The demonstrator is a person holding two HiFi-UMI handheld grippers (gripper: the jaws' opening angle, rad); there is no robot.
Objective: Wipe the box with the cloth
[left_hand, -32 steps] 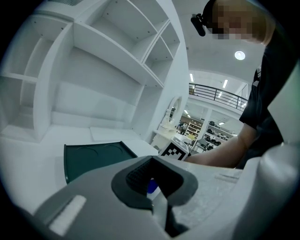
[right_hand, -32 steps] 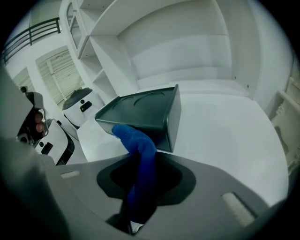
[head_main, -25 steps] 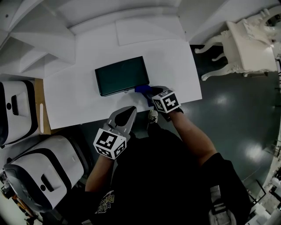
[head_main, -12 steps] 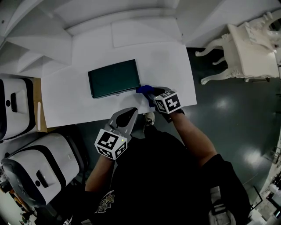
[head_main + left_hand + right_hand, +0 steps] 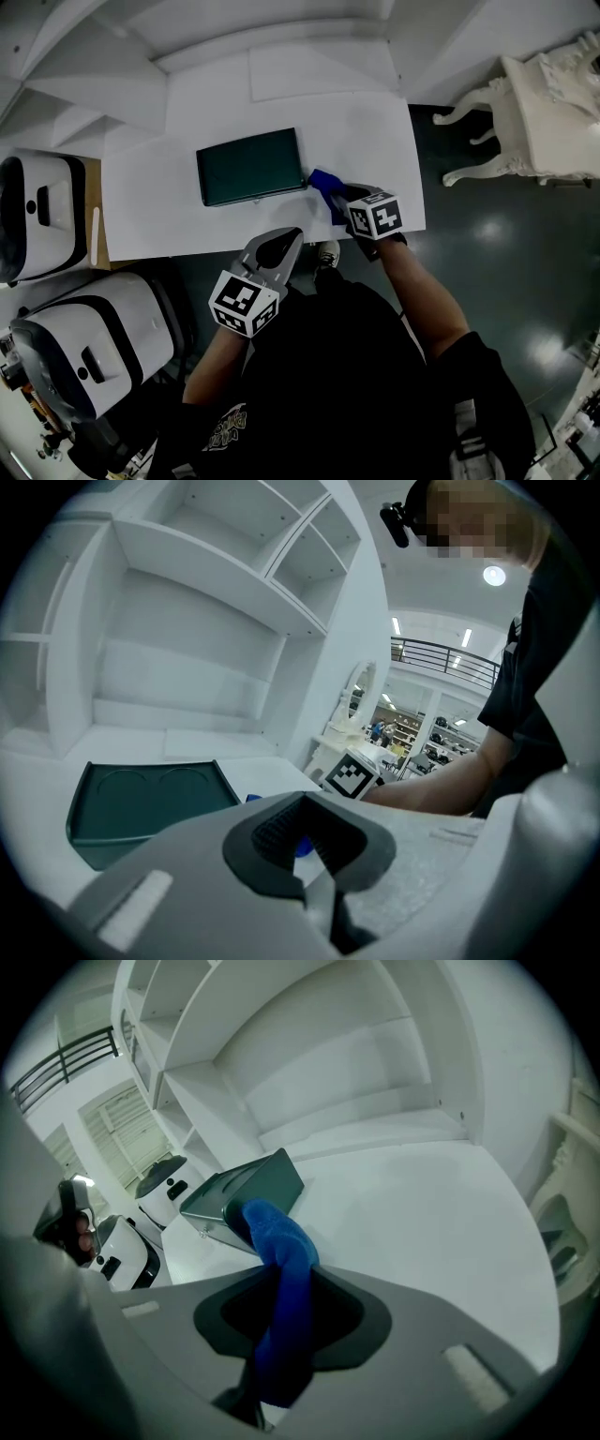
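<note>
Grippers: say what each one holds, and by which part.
The right gripper grips the cloth by its bunched rear part. The left gripper is shut on nothing.

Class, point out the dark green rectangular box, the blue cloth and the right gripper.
Dark green rectangular box (image 5: pixel 251 166): head view, centre of its top.
Blue cloth (image 5: pixel 277 1234): right gripper view, the bunched fold beyond the jaws.
Right gripper (image 5: pixel 337 199): head view, between its fingertips.

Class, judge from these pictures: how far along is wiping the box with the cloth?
Done: the right gripper is shut on the blue cloth. In hand: its tip is at the dark green box, near right corner. Remaining: the box top carries no cloth, so most wiping seems ahead; the left gripper is shut, empty.
</note>
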